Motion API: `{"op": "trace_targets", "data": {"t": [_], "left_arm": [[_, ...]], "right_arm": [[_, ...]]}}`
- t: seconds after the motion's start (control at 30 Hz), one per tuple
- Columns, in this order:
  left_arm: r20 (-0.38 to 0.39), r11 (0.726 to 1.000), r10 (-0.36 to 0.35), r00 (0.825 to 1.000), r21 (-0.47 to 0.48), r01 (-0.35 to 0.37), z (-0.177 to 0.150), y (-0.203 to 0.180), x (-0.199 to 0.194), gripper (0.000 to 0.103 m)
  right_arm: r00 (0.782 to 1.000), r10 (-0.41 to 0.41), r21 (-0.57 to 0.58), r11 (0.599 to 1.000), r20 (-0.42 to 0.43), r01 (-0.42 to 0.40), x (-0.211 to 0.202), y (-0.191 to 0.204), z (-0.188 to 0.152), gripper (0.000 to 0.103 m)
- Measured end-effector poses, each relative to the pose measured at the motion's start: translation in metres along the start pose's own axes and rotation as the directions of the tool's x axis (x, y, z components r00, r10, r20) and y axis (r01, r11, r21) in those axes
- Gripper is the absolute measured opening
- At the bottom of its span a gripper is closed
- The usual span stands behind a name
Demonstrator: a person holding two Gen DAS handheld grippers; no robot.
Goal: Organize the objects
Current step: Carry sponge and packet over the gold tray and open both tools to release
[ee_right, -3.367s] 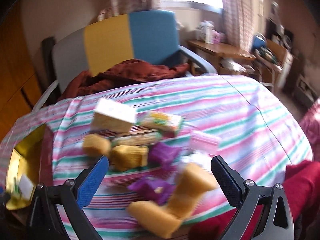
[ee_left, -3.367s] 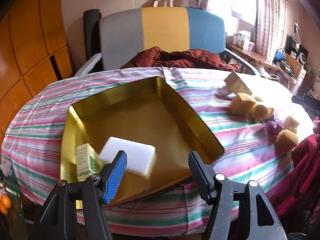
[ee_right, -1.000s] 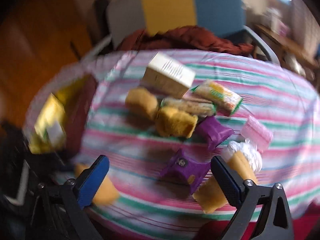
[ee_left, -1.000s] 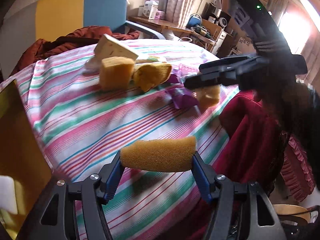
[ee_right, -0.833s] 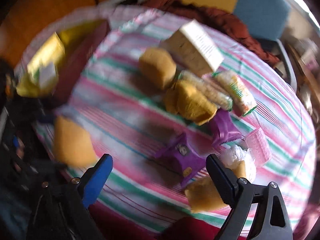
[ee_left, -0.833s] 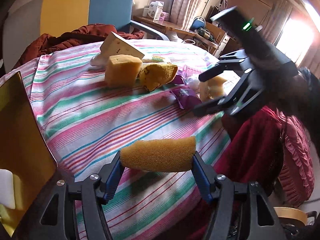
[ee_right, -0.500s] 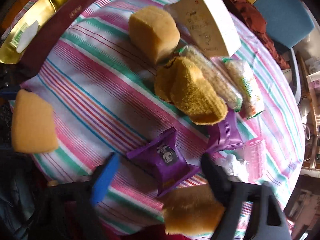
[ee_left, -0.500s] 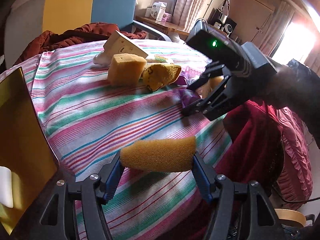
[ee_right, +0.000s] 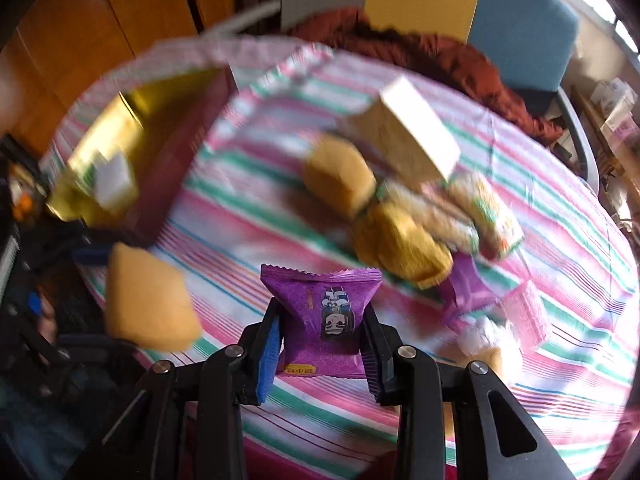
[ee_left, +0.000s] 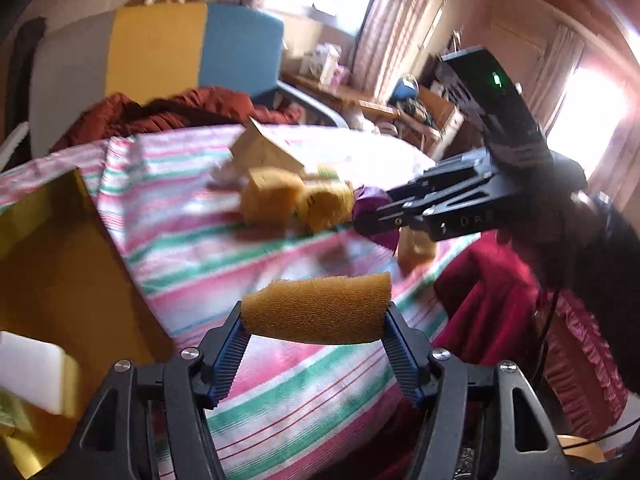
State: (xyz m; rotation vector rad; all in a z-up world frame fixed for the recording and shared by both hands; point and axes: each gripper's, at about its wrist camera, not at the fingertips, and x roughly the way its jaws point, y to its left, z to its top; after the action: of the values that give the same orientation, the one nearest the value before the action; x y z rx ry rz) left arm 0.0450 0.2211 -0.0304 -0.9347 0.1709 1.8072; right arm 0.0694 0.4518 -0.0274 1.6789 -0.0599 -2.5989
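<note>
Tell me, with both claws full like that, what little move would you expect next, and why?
Probably the left claw swings left to the gold tray and drops its sponge there. It is shut on the sponge above the striped cloth, and the tray beside it already holds a white block. The right claw grips a purple packet, likely following.

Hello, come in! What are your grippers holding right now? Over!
Left gripper shut on sponge. Right gripper shut on purple snack packet. Both above striped tablecloth. Gold tray nearby, path open.
</note>
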Motion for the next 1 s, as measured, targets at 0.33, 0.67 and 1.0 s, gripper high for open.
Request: {"op": "trace_targets", "data": {"t": [0.33,0.67,1.0], "left_arm": [[0.161,0.953,0.273,0.949,-0.181,-0.243,0.007,0.096,-0.097,0.066],[0.061,0.730,0.622,0.781,-0.406,-0.550,0.013,0.221,-0.135,0.076],[0.044,0.684,0.646,0.762,-0.477,-0.552,-0.042,0.199,-0.154,0.079]], "right_arm": [[0.977,0.151,-0.002,0.988,0.151,-0.152,0.013,0.102,0.074,0.036],[0.968,0.165,-0.008,0.986,0.188,-0.167,0.056,0.204,0.156,0.088],[0.944,-0.057,-0.068,0.994,0.325,0.083,0.031,0.264,0.137,0.101]]}}
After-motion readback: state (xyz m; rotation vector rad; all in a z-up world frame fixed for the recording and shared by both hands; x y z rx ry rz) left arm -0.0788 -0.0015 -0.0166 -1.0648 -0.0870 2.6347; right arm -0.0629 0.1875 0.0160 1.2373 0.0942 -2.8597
